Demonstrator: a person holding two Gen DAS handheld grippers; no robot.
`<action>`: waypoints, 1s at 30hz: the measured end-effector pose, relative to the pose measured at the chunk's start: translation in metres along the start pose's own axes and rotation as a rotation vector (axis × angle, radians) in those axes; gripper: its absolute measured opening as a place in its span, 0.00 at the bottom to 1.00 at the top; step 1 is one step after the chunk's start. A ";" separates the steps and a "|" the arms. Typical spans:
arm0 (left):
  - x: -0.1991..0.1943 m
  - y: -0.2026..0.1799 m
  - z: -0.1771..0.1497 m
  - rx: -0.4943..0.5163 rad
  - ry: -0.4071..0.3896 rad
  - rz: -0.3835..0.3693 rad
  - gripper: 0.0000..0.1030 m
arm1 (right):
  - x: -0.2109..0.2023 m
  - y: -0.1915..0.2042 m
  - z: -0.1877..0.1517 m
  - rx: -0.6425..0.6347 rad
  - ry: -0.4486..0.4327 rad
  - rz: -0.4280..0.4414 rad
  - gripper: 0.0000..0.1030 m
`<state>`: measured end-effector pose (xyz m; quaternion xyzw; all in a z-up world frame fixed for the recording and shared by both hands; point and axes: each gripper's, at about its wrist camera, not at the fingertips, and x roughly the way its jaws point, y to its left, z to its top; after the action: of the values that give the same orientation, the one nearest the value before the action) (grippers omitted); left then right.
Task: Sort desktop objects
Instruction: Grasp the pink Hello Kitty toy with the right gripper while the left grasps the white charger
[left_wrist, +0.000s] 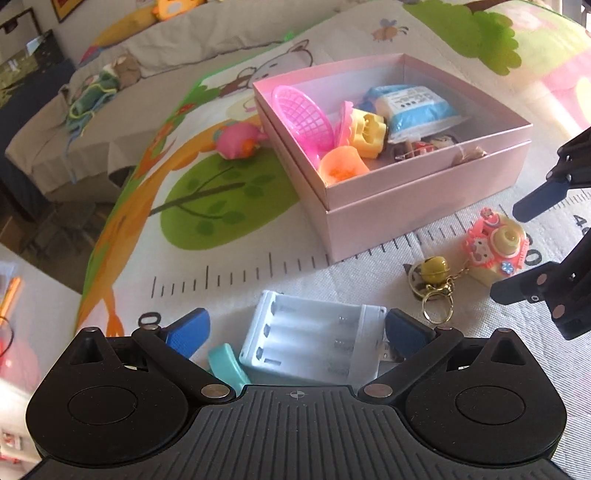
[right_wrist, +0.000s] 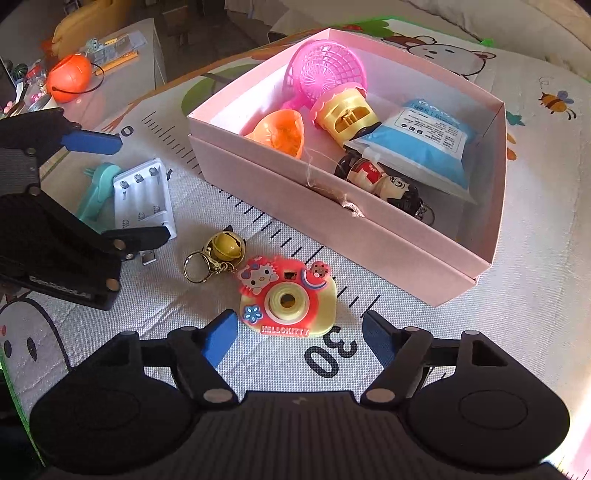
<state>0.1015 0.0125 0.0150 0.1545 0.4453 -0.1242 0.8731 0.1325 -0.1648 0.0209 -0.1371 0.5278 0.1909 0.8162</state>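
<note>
A pink box (left_wrist: 424, 206) (right_wrist: 280, 184) holds a pink basket, an orange cup, a yellow toy, a blue pouch and a doll. My left gripper (left_wrist: 295, 330) is open, its jaws either side of a white battery charger (left_wrist: 314, 336) (right_wrist: 142, 199) on the mat, beside a teal clip (left_wrist: 225, 363) (right_wrist: 96, 192). My right gripper (right_wrist: 299, 332) is open just in front of a Hello Kitty toy camera (right_wrist: 288, 299) (left_wrist: 495, 243) with a gold bell keyring (right_wrist: 223, 249) (left_wrist: 436, 273). The right gripper also shows in the left wrist view (left_wrist: 517, 251), and the left gripper in the right wrist view (right_wrist: 136, 188).
A pink plush toy (left_wrist: 238, 140) lies on the mat left of the box. A side table (right_wrist: 122, 70) beyond the mat carries an orange ball (right_wrist: 70, 77) and clutter. The patterned mat (right_wrist: 517, 314) with a printed ruler covers the surface.
</note>
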 end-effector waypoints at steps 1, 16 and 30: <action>0.003 0.002 0.000 -0.019 0.019 -0.012 1.00 | 0.001 0.000 0.003 0.006 -0.002 0.005 0.73; -0.016 -0.013 -0.025 -0.128 0.096 -0.139 1.00 | 0.004 0.013 0.007 -0.044 -0.008 0.006 0.55; -0.020 0.001 -0.033 -0.342 0.154 -0.005 1.00 | 0.004 0.016 0.007 -0.034 -0.005 -0.006 0.55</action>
<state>0.0662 0.0270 0.0130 0.0117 0.5259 -0.0364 0.8497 0.1320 -0.1468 0.0194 -0.1520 0.5222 0.1977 0.8155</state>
